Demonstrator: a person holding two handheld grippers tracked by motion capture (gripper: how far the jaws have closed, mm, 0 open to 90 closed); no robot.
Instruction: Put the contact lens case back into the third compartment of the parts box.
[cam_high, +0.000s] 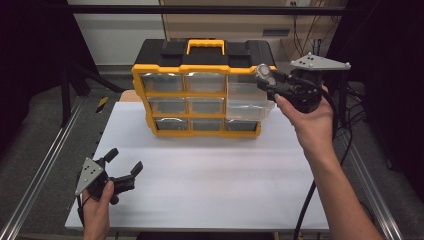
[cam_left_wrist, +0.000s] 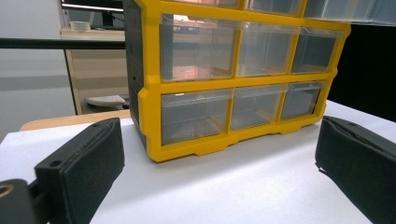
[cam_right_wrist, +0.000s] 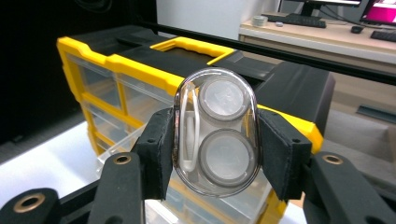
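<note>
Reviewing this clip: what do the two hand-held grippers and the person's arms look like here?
Both are black. The left hand-held gripper has two blocky jaws faced with dark, rough-textured pads and a grey three-cornered plate on top. The right hand-held gripper carries a similar grey plate with small dots, brass-coloured rivets at its jaw joints, and a thick black cable trailing down. The forearms are bare, no sleeves or gloves.
</note>
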